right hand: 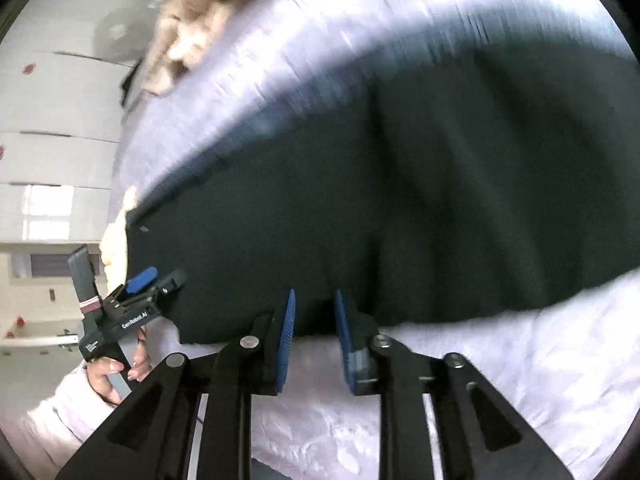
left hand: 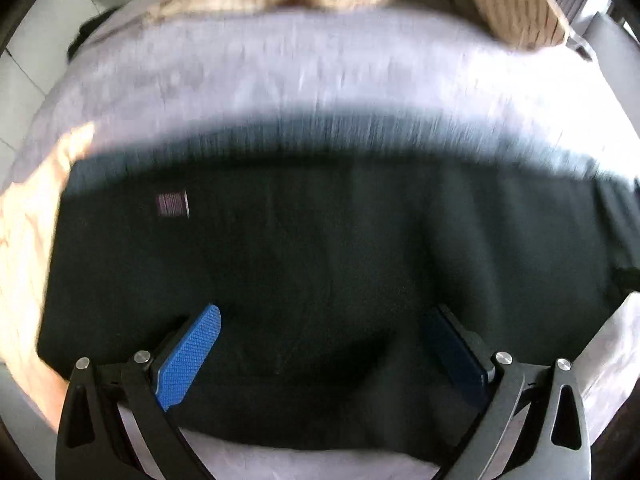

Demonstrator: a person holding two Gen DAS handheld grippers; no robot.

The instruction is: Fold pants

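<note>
The left gripper gapes wide over one pair of black pants, gripping nothing. The right gripper has its jaws narrowly parted at the pants' near hem; whether cloth is pinched is unclear. Only its view shows the person's left hand. Beyond, blurred, lies the pale bedspread.

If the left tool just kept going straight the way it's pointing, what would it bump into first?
Most likely the black pants. The left tool is open, its blue fingers spread over the dark cloth, which fills the view straight ahead. Beyond lies the light sheet. The picture is blurred, so depth is uncertain.
</note>
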